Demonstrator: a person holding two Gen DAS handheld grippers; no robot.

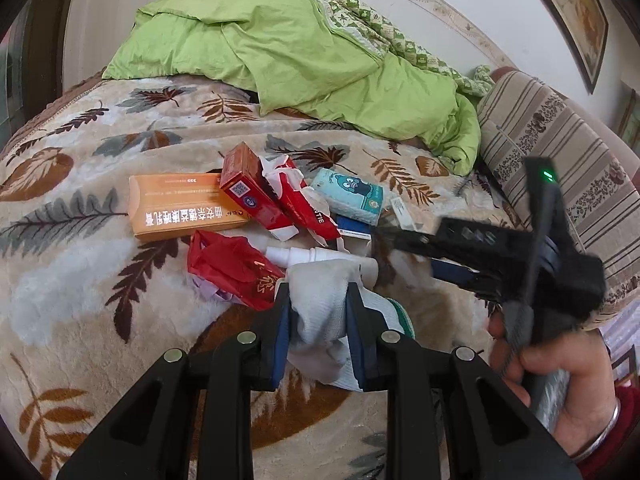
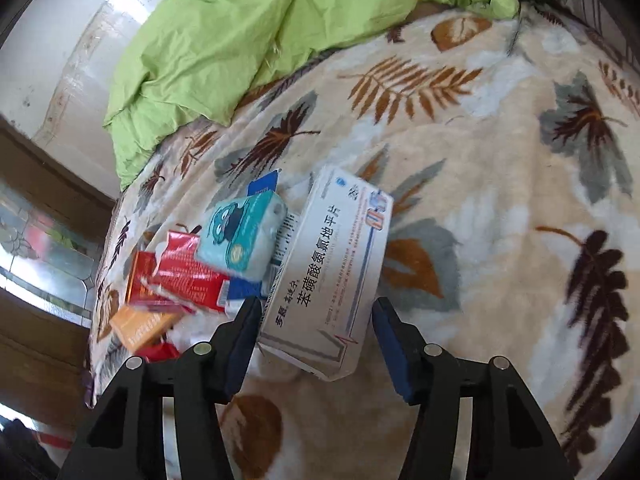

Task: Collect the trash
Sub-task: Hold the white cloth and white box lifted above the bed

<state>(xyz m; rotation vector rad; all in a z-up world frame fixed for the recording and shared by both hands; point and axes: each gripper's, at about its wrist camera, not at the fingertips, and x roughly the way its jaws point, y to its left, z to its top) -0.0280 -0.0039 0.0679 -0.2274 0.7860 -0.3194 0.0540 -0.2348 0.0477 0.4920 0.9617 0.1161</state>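
left wrist view: the left gripper has its fingers clamped on a white cloth-like bag, held just beside the trash pile on the bed; best to keep its mouth toward the pile.

right wrist view: the right gripper has its fingers wide apart around a white medicine box, the left pad seemingly touching it; close squarely across the box's narrow width.

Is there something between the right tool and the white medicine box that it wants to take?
Nothing visible. The white medicine box already lies between the open fingers of the right tool, with bare gaps on both sides. The teal tissue pack sits beyond the box, not in the path.
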